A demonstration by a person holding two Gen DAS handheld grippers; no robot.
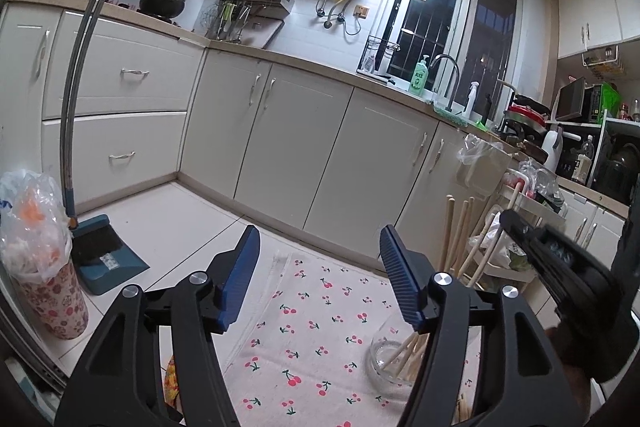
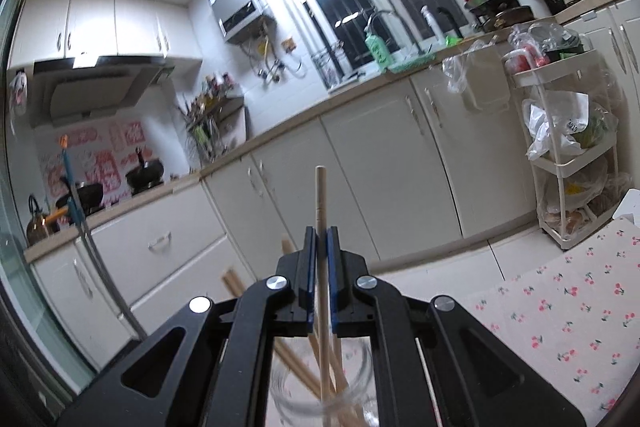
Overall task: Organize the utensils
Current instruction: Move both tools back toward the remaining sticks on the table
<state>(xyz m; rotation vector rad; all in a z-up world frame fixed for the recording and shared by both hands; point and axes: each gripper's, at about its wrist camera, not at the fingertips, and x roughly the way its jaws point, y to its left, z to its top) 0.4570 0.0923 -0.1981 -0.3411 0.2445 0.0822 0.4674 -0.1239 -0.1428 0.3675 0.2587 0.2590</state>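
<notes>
One chopstick (image 2: 321, 195) stands clamped in the right tool (image 2: 321, 247) above a glass jar (image 1: 386, 363) of chopsticks (image 1: 402, 349); the left tool (image 1: 320, 267) hangs with fingers apart over the cherry cloth (image 1: 312, 327).

Left gripper (image 1: 318, 275) — jaws spread wide; right gripper (image 2: 320, 259) — jaws pinched together.

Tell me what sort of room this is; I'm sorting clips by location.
A home kitchen: a sink faucet under the window, woks on the stove, a range hood and white base cabinets.
</notes>
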